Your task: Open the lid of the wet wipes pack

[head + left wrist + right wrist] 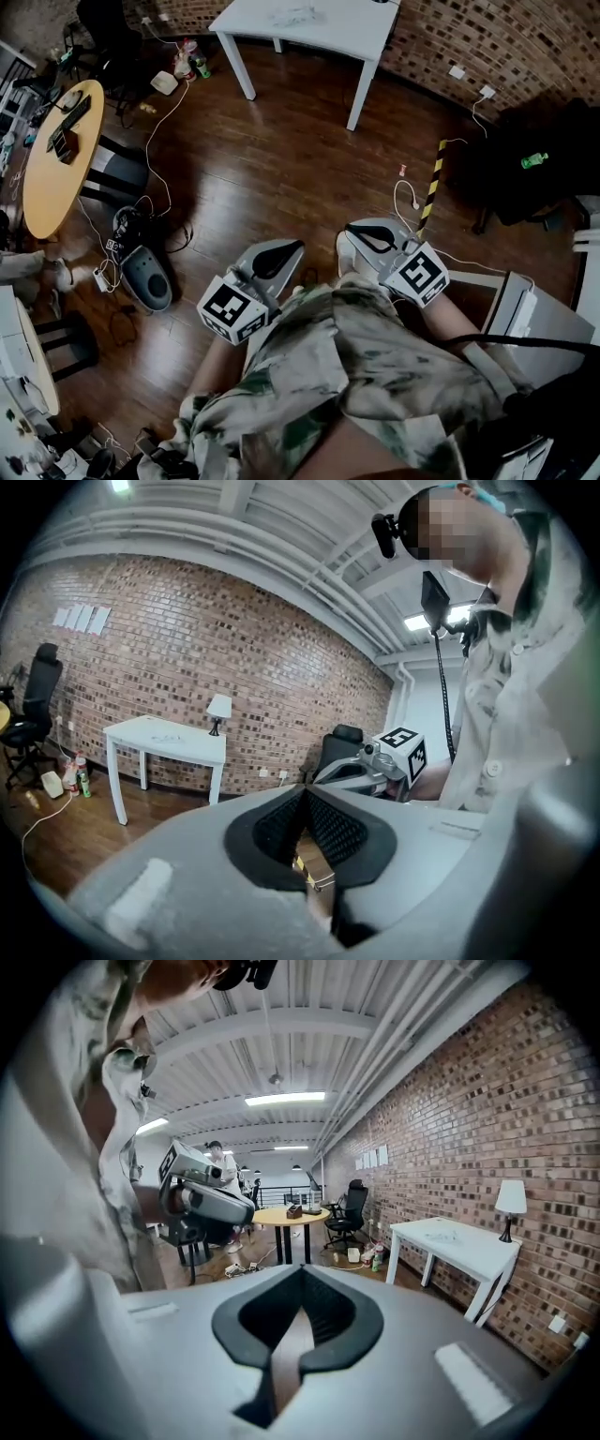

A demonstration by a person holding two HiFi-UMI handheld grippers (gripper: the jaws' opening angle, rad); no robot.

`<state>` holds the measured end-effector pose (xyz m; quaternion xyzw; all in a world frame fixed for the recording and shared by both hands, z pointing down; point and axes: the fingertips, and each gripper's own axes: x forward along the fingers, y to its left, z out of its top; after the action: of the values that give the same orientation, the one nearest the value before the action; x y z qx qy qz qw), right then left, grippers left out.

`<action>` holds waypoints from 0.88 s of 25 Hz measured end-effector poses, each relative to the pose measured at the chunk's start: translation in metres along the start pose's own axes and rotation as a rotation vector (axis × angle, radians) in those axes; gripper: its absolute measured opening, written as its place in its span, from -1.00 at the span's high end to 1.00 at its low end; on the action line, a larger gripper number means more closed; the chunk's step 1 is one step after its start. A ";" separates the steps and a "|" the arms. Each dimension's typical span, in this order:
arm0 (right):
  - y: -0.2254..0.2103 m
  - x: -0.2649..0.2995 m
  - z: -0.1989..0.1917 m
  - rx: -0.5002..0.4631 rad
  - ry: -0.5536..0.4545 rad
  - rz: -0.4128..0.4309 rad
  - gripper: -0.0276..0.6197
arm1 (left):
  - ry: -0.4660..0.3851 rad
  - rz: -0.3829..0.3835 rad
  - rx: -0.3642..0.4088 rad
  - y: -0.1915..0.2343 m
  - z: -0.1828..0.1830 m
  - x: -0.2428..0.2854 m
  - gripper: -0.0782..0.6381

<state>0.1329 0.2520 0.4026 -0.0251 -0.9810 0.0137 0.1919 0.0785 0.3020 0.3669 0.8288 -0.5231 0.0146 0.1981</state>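
Both are held out in front of the person's shirt (375, 366), over the wood floor (281, 159), aimed roughly toward the white table (309, 23). The left gripper (286, 251) has its jaws pressed together on nothing, and the right gripper (354, 232) is the same. The wet wipes pack isn't in any view, so I can't tell where it lies or which way it points.
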 end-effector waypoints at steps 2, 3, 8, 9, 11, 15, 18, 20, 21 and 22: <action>0.028 -0.002 -0.004 0.013 0.021 -0.026 0.91 | 0.001 -0.044 0.006 -0.013 -0.010 -0.019 0.77; 0.042 -0.003 -0.005 0.020 0.030 -0.036 0.91 | 0.006 -0.061 0.007 -0.018 -0.015 -0.028 0.77; 0.088 -0.015 -0.007 0.043 0.034 -0.068 0.91 | 0.031 -0.113 0.018 -0.042 -0.032 -0.055 0.77; 0.093 -0.019 -0.005 0.037 0.034 -0.072 0.91 | 0.030 -0.116 0.024 -0.046 -0.033 -0.057 0.77; 0.101 -0.025 0.001 0.026 0.037 -0.080 0.91 | 0.029 -0.116 0.035 -0.052 -0.035 -0.061 0.77; 0.111 -0.048 0.009 0.018 0.021 -0.095 0.91 | 0.024 -0.132 0.062 -0.074 -0.034 -0.056 0.77; 0.112 -0.064 0.011 -0.010 -0.004 -0.082 0.91 | 0.015 -0.129 0.058 -0.091 -0.019 -0.045 0.77; 0.110 -0.081 0.011 -0.034 -0.012 -0.073 0.91 | 0.001 -0.131 0.047 -0.110 -0.008 -0.036 0.77; 0.110 -0.091 0.010 -0.035 -0.014 -0.075 0.91 | -0.001 -0.137 0.047 -0.121 -0.006 -0.031 0.77; 0.110 -0.100 0.007 -0.031 -0.019 -0.076 0.91 | 0.001 -0.142 0.051 -0.131 -0.005 -0.027 0.77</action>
<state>0.2276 0.3558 0.3541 0.0094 -0.9831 -0.0084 0.1828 0.1817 0.3757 0.3246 0.8685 -0.4625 0.0145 0.1778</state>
